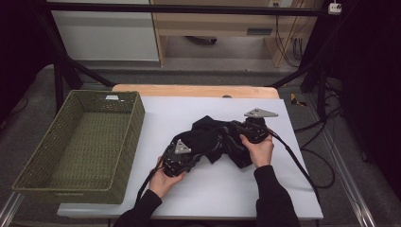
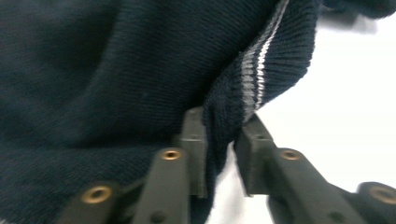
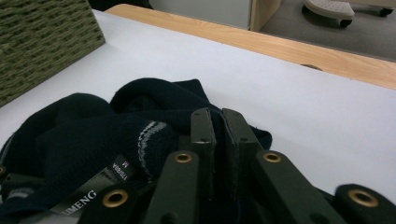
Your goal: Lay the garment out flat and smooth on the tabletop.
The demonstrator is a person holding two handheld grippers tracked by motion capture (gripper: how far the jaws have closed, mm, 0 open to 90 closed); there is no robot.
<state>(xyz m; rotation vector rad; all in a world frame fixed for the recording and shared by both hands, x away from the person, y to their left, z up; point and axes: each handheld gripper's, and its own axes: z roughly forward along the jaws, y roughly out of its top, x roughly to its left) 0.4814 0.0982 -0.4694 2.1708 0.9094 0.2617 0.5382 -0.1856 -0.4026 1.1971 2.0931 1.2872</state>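
Observation:
A dark navy knit garment (image 1: 213, 136) with a thin white-striped ribbed edge lies bunched on the white table cover (image 1: 213, 194). My left gripper (image 1: 190, 152) is at its near-left end, held in the person's left hand. In the left gripper view the jaws (image 2: 224, 135) are shut on the ribbed striped hem (image 2: 254, 70). My right gripper (image 1: 238, 137) is at the garment's right end. Its jaws (image 3: 217, 126) stand almost together with dark cloth (image 3: 84, 135) pinched low between them. A neck label (image 3: 119, 173) shows beside that gripper.
A green woven basket (image 1: 138, 113) stands at the table's left with nothing in it; its wall (image 3: 46, 42) shows in the right gripper view. A wooden table edge (image 1: 189, 90) runs along the back. Cables (image 1: 298, 163) trail off to the right.

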